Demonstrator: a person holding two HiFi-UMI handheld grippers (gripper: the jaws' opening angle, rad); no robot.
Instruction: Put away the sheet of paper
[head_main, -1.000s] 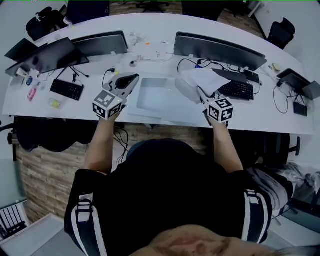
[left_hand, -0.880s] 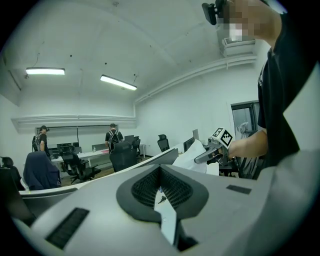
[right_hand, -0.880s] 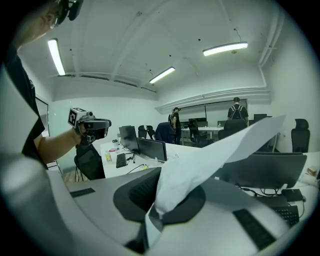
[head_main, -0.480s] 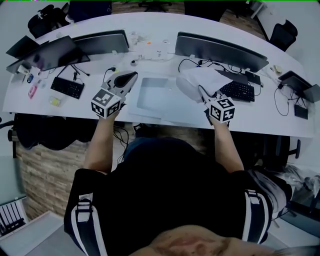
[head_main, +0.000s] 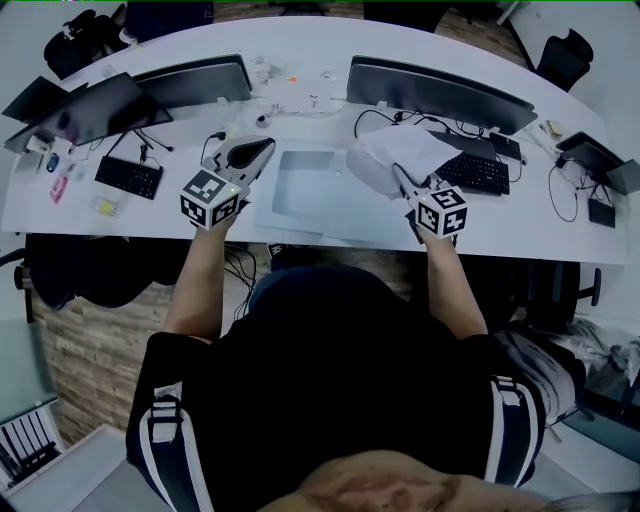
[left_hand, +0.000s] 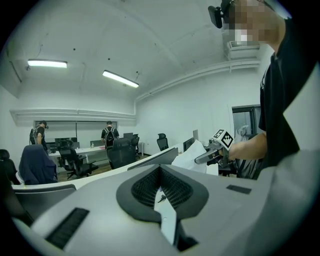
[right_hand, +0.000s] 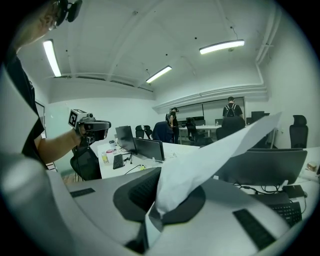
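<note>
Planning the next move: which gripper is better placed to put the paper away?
Right. The right gripper is clamped on the white sheet of paper; the left gripper is shut and empty.

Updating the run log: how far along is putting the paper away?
Done: sheet of paper picked up off the desk. In hand: right hand-held gripper shut on one edge, holding it raised. Remaining: stowing it; left hand-held gripper is shut and empty.

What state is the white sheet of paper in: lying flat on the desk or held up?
Held up: the right gripper is shut on the white sheet of paper's edge, and it curves up into the air.
</note>
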